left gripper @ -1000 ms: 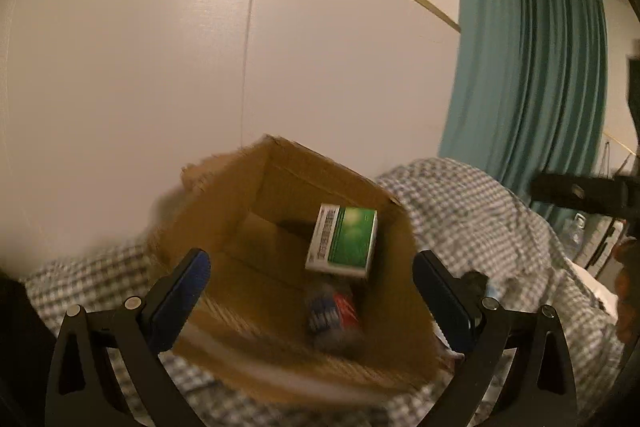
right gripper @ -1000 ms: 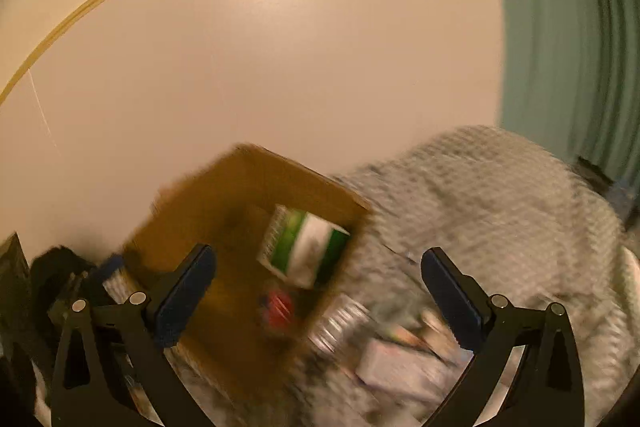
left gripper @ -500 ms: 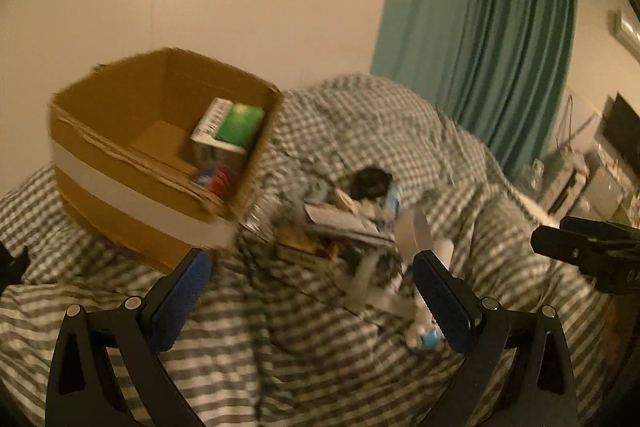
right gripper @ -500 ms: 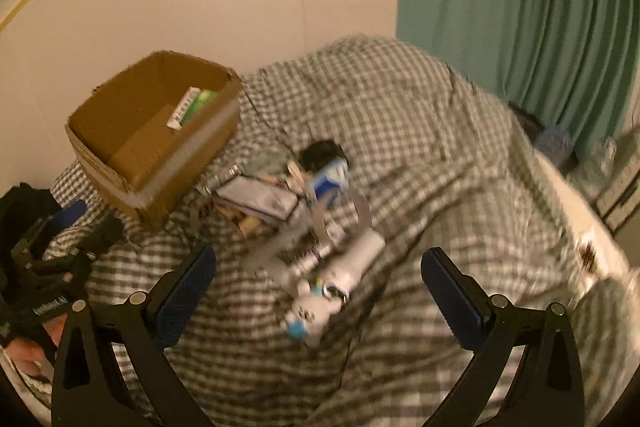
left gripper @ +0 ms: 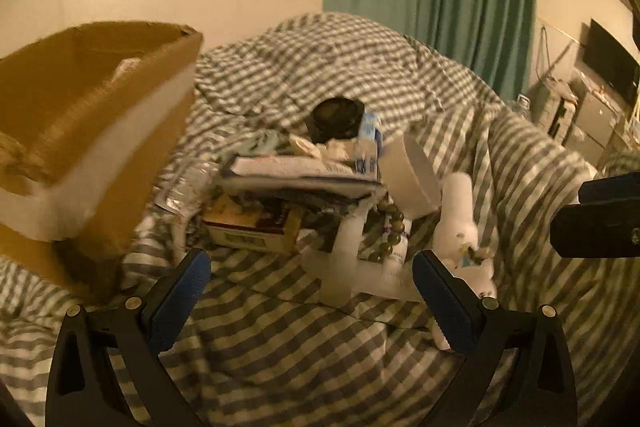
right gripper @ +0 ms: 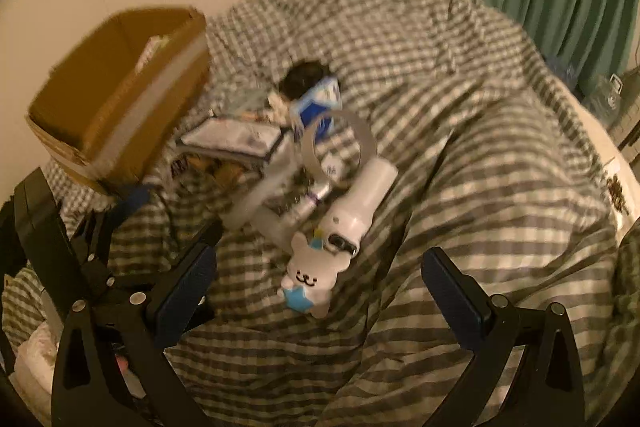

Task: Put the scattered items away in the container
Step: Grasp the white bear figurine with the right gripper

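Right wrist | white tube point(right gripper: 362, 201) long axis diagonal | bear charm point(right gripper: 314, 273) nearest camera

bare quilt point(right gripper: 460, 155) right, cardboard box point(right gripper: 120, 99) blocking left

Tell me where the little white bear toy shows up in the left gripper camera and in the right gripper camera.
Left wrist view: the white bear toy lies low and right of centre, blurred, beside the right-hand gripper finger, partly cut off by it.
Right wrist view: it lies near the centre, face up on the checked bedcover, between the gripper fingers.
Shared landmark: the cardboard box stands at the left in both views.
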Motion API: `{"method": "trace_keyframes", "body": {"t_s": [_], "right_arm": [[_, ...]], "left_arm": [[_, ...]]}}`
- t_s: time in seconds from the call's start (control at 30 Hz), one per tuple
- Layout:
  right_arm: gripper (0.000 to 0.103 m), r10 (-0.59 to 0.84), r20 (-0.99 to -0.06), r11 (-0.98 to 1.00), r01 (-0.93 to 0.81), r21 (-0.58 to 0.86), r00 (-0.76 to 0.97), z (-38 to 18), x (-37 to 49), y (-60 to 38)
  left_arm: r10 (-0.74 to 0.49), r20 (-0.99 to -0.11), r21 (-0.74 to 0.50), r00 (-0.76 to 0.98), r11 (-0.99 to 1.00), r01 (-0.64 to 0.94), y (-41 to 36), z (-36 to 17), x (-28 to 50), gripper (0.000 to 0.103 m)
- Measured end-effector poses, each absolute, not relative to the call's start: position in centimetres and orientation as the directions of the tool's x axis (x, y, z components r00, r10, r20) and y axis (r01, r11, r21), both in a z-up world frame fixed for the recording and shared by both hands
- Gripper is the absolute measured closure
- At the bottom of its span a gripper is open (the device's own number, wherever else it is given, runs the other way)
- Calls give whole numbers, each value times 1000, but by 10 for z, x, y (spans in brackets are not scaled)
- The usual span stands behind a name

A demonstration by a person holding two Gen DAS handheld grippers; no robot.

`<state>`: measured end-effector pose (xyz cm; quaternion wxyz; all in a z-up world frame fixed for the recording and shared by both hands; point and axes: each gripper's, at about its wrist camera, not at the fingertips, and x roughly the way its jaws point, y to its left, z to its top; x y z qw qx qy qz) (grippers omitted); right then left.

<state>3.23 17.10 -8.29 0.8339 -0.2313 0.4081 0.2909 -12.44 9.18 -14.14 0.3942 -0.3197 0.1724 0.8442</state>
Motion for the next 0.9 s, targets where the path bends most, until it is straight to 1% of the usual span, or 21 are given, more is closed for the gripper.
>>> {"method": "trace_keyframes", "body": {"t_s": [0.13,0.23,0.33,0.37,0.4,0.43,0.5,0.53,0.57,0.6,0.63,0.67,0.7,0.8,0.83,0.9], "right_arm": [[1,231,-843,739,-651,-172,486,-105,41,179],[4,177,-885,790,-598,-133,431,-120,48,181],[11,149,-910,811,-574,-111,386,-137,56,182],[17,131,-918,816,-567,-114,374,-144,58,183],[19,118,-922,817,-564,-121,368,-148,59,184],[20,107,-927,817,-563,-125,360,-154,60,186],[21,99,-936,819,-562,-117,338,-164,62,189],[26,101,-939,816,-568,-110,328,-169,62,192],[36,112,-944,811,-578,-94,311,-172,61,194],[42,130,-953,811,-583,-56,272,-178,61,194],[52,137,-960,814,-580,-32,245,-181,62,193],[57,127,-963,820,-572,-33,237,-183,62,191],[57,119,-962,823,-566,-44,248,-181,62,188],[58,157,-946,830,-557,-29,283,-158,60,181],[60,165,-938,829,-557,-36,305,-150,58,179],[59,175,-924,826,-562,-50,339,-135,54,177]], "left_arm": [[553,-699,19,-454,-620,-785,90,-165,-134,0],[547,-719,-10,-430,-626,-779,89,-176,-143,0],[566,-714,-45,-413,-626,-779,87,-178,-149,0],[571,-712,-48,-408,-620,-783,86,-179,-150,0],[570,-713,-48,-410,-622,-781,86,-180,-151,0],[569,-713,-49,-409,-623,-781,86,-180,-152,0],[552,-715,-20,-430,-631,-776,87,-181,-152,5],[540,-718,5,-439,-627,-779,88,-182,-151,6],[537,-718,24,-442,-616,-787,89,-183,-150,6],[544,-714,48,-439,-588,-807,90,-184,-148,6],[548,-711,58,-440,-579,-813,90,-185,-145,6],[557,-711,51,-430,-569,-821,90,-185,-144,6],[563,-710,46,-423,-563,-825,91,-185,-143,6],[584,-697,46,-416,-543,-838,93,-182,-140,6],[589,-696,42,-410,-537,-842,96,-181,-141,8],[603,-698,20,-387,-524,-852,103,-181,-141,14]]}}
